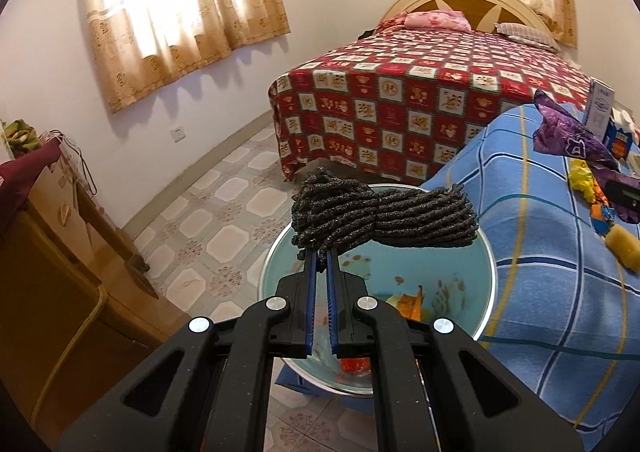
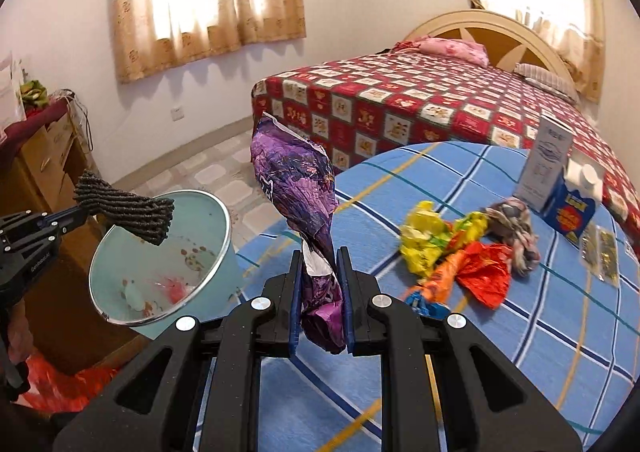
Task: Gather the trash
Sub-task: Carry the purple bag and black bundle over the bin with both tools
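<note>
The right gripper (image 2: 319,252) clenches a crumpled purple wrapper (image 2: 298,188) above the blue checked table (image 2: 520,332), while the left gripper (image 1: 323,252) grips a dark knitted cloth (image 1: 384,216) over the pale blue bin (image 2: 216,264) beside the table.

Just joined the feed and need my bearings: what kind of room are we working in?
A bedroom, most likely: a bed with a headboard and pillows, curtained windows, a wooden dresser, tiled floor.
</note>
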Demonstrator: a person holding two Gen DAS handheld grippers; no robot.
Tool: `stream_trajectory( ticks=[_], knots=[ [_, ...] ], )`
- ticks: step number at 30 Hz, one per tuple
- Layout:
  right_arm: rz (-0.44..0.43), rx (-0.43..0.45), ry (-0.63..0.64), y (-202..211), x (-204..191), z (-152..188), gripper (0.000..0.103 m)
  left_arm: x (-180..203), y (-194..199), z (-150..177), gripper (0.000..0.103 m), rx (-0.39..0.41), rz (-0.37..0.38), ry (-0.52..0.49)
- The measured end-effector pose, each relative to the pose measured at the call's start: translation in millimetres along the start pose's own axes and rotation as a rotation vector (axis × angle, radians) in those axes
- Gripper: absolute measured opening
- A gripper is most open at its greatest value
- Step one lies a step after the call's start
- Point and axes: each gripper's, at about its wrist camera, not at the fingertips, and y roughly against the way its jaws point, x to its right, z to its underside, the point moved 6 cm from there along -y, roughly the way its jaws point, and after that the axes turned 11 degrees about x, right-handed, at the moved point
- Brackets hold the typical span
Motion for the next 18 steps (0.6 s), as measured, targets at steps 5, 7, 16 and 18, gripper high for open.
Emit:
stream_trajectory(
  ticks=[5, 7, 16, 18],
  knots=[
    [-0.023, -0.008, 0.023, -8.6, -14.6, -1.6, 0.017, -9.3, -2.8, 2.8, 0.005, -0.005, -0.021, 0.007],
    [-0.029, -0.011, 0.028, -11.2, -18.8, -2.4, 0.017, -14.5, -3.6, 3.6, 0.005, -0.005, -0.032, 0.011],
    [-0.069, -0.023, 0.07, -25.1, -45.1, -4.8, 0.017, -35.6, -7.3, 6.6, 0.005, -0.014, -0.071, 0.038],
    [-0.075, -0.024, 0.076, -27.2, -48.8, -5.1, 0.017, -39.4, -7.7, 6.7, 0.005, -0.013, -0.077, 0.044]
  ],
)
